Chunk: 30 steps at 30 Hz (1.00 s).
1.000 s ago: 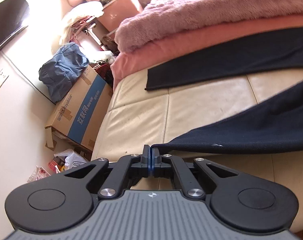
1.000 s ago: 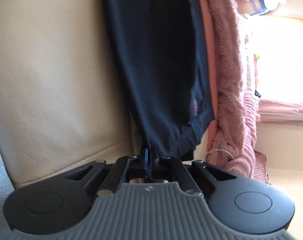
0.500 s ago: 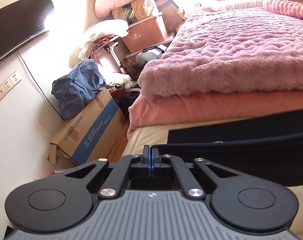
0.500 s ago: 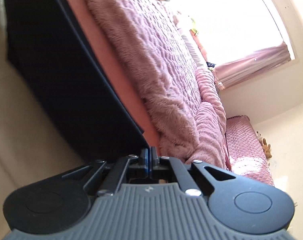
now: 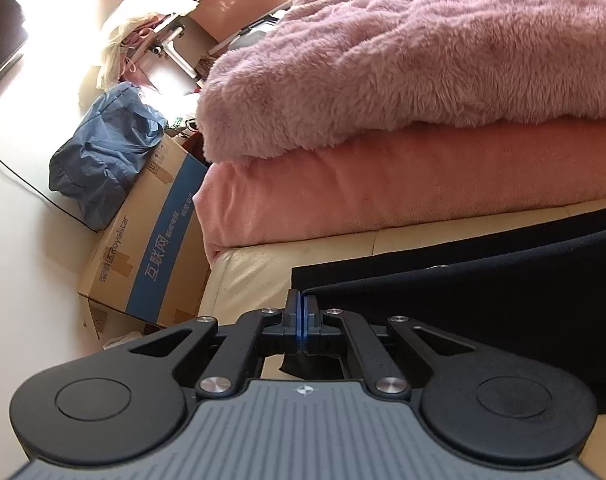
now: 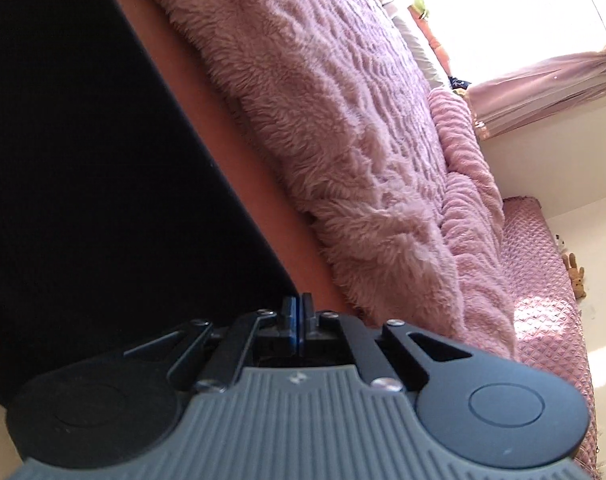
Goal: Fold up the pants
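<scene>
The black pants [image 5: 483,292] lie doubled on the cream leather surface [image 5: 255,276], the upper layer's edge almost over the lower layer's edge near the pink bedding. My left gripper [image 5: 302,304] is shut on a corner of the upper layer, low over the lower layer's corner. In the right wrist view the pants [image 6: 103,184] fill the left side as a dark sheet. My right gripper [image 6: 297,306] is shut on their edge, close to the salmon blanket [image 6: 239,152].
A fluffy pink blanket [image 5: 423,52] over a salmon one [image 5: 383,184] borders the far side of the cream surface. Left of the bed stand a cardboard box [image 5: 143,248], a blue bag [image 5: 103,152] and more clutter. A pink curtain [image 6: 543,88] hangs at the bright window.
Both grippers have carried the held end of the pants across the cream surface toward the bedding, laying it over the other half. The right gripper has also rolled.
</scene>
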Each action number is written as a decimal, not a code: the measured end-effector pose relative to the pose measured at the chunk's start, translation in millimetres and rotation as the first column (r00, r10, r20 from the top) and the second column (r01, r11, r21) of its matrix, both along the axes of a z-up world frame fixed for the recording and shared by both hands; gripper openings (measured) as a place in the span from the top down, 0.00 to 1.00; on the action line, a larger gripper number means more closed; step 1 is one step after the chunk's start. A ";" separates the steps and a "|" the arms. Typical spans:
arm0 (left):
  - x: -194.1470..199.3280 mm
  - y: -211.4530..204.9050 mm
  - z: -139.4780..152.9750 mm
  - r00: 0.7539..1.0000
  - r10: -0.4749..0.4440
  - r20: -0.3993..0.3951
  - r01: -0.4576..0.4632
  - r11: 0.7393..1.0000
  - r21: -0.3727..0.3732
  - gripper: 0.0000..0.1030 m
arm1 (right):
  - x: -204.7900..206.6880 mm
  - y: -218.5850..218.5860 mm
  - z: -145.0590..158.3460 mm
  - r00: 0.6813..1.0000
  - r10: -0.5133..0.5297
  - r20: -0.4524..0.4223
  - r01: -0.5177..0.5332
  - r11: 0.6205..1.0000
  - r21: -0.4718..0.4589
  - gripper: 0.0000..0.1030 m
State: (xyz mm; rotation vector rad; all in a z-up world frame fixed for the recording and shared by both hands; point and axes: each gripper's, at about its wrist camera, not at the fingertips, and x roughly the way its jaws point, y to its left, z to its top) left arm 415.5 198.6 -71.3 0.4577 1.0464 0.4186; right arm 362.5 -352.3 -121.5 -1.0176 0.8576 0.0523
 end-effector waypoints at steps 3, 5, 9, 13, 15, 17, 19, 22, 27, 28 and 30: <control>13.0 -3.6 -14.2 0.999 -0.018 -0.031 0.019 0.999 0.027 1.00 | 12.8 2.0 -22.2 1.000 0.002 -0.026 -0.002 1.000 -0.007 1.00; 19.0 -4.9 -20.5 0.999 -0.027 -0.044 0.029 0.999 0.042 1.00 | 20.0 2.8 -33.4 1.000 -0.002 -0.031 0.002 1.000 -0.005 1.00; 27.4 -7.0 -25.3 0.998 -0.032 -0.052 0.035 0.998 0.054 1.00 | 31.2 2.1 -40.6 1.000 -0.011 -0.017 0.010 1.000 -0.001 1.00; 30.8 -6.7 -32.0 0.998 -0.034 -0.055 0.037 0.998 0.057 1.00 | 37.4 2.0 -45.2 1.000 -0.028 -0.006 0.029 0.999 0.014 1.00; 33.0 -7.3 -35.5 0.998 -0.033 -0.056 0.036 0.998 0.060 1.00 | 40.1 0.8 -47.9 0.999 -0.040 -0.002 0.040 0.999 0.025 1.00; 36.3 -7.7 -37.2 0.998 -0.023 -0.053 0.026 0.998 0.056 1.00 | 42.1 0.8 -50.1 0.999 -0.048 0.010 0.048 0.998 0.028 1.00; 39.4 -7.6 -37.6 0.999 -0.014 -0.051 0.016 0.999 0.050 0.99 | 47.1 2.1 -54.6 0.998 -0.056 0.021 0.055 0.998 0.025 1.00; 43.4 -7.5 -36.9 0.998 0.001 -0.059 0.001 0.999 0.038 0.94 | 52.4 3.1 -55.9 0.995 -0.096 0.042 0.094 0.995 0.042 1.00; 37.7 3.0 -23.3 1.000 0.008 -0.013 -0.009 0.999 -0.032 0.78 | 35.2 7.8 -29.0 0.977 -0.153 0.151 0.133 0.982 0.134 0.61; 33.7 7.5 -17.0 1.000 0.016 0.008 -0.015 0.998 -0.064 0.74 | 27.9 11.3 -22.0 0.976 -0.153 0.158 0.127 0.978 0.165 0.61; 20.2 18.8 -0.2 0.997 0.034 0.071 -0.022 0.987 -0.158 0.73 | 9.0 21.2 -8.7 0.975 -0.144 0.170 0.104 0.969 0.226 0.61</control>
